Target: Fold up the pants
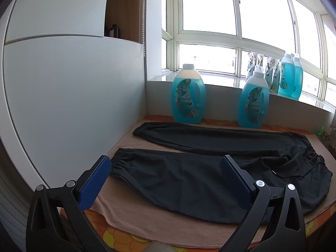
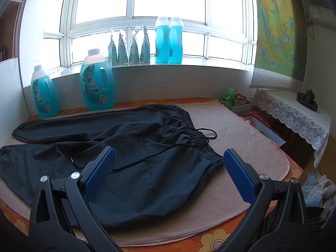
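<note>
Black pants (image 1: pixel 189 180) lie spread flat on a beige towel (image 1: pixel 130 210) that covers a bench with an orange flowered cloth (image 2: pixel 214 241). The two legs run apart toward the left, their elastic cuffs at the left end; the far leg (image 1: pixel 210 138) lies near the back wall, the near leg (image 1: pixel 168 174) toward the front edge. The gathered waistband (image 2: pixel 201 140) sits at the right, with a black drawstring (image 2: pixel 208 133) looping off it onto the towel.

The left gripper (image 1: pixel 166 168) hovers over the near leg with its blue-padded fingers (image 1: pixel 96 180) spread wide, holding nothing. Contact with the fabric cannot be confirmed.

The right gripper (image 2: pixel 168 157) hovers over the waist end, fingers (image 2: pixel 100 172) likewise spread wide and empty. The near corner of the waistband lies just beside the right finger.

Two blue detergent bottles (image 1: pixel 188 94) stand on the bench at the far edge, behind the far leg and apart from it. Two more bottles (image 2: pixel 168 40) and a row of pouches (image 2: pixel 129 49) stand on the windowsill (image 2: pixel 189 64). At the far right of the bench sit a small box (image 2: pixel 241 106) with a tin in it, and beyond it a side table under a lace cover (image 2: pixel 294 113). A white cabinet (image 1: pixel 73 84) bounds the left side.
</note>
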